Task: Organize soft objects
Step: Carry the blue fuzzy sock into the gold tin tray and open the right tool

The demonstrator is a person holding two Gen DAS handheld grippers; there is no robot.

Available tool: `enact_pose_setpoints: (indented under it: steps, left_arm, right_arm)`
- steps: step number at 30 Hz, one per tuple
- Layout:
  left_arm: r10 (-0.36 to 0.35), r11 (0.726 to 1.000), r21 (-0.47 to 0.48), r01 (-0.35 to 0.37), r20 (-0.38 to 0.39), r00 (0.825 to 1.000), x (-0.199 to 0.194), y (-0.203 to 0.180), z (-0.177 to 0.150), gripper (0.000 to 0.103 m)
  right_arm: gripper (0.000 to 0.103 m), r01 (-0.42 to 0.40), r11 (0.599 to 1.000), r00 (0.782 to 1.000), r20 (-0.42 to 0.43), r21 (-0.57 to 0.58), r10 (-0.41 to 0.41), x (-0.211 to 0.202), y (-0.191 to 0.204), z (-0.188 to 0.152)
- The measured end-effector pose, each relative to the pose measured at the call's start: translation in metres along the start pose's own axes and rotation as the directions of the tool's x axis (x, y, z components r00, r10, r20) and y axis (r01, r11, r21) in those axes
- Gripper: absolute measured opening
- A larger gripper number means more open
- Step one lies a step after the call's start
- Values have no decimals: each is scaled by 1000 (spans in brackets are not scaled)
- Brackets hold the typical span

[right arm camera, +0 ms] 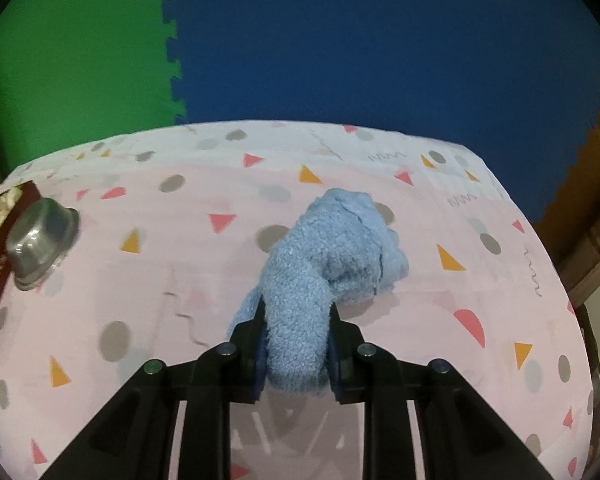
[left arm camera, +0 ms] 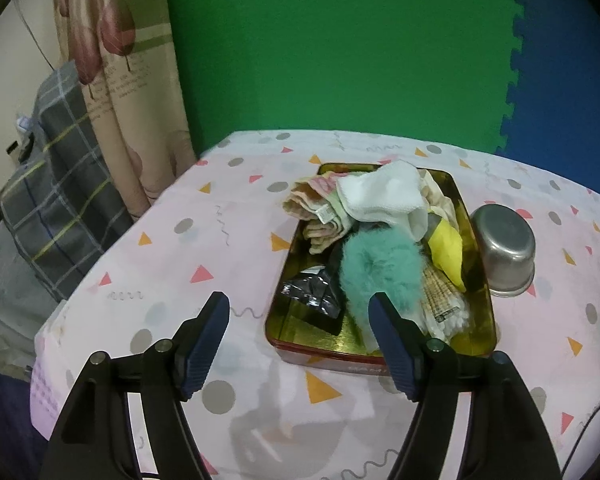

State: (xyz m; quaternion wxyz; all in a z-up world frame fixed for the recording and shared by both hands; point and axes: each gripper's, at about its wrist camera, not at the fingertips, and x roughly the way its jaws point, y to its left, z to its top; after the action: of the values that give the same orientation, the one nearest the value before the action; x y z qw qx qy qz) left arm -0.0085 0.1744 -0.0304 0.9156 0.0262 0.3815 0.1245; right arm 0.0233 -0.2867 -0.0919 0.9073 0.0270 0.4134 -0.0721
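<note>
Green and blue foam mats stand behind a worktop [left arm camera: 148, 240] covered in a pale pink cloth printed with triangles and dots. On it sits a shallow gold tin [left arm camera: 478, 280], the landmark here, and most of the soft things lie heaped inside it: a white cloth [left arm camera: 380, 196] at the far end, a folded striped towel [left arm camera: 320, 212] just left of that, a fluffy teal piece [left arm camera: 380, 268] in the middle, a yellow piece [left arm camera: 446, 250] against the right wall, plus a crinkled black packet [left arm camera: 312, 294] near the front-left corner. A steel bowl [left arm camera: 504, 250] stands upside down just outside the tin's right wall. The left gripper [left arm camera: 298, 312] hovers over the tin's near end, its fingers [left arm camera: 210, 340] spread wide with nothing between them. Well to the right of the tin, beyond the bowl, the right gripper [right arm camera: 298, 320] has its fingers clamped on a fuzzy light-blue sock [right arm camera: 324, 264], whose free end droops onto the cloth.
</note>
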Motion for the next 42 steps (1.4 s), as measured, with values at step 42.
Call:
enact_pose_setpoints:
  steps: [42]
  left_arm:
    - [7, 989, -144, -15, -56, 998, 11, 51, 0, 78]
  right_arm:
    - [23, -474, 808, 870, -47, -348, 490, -87, 299, 30]
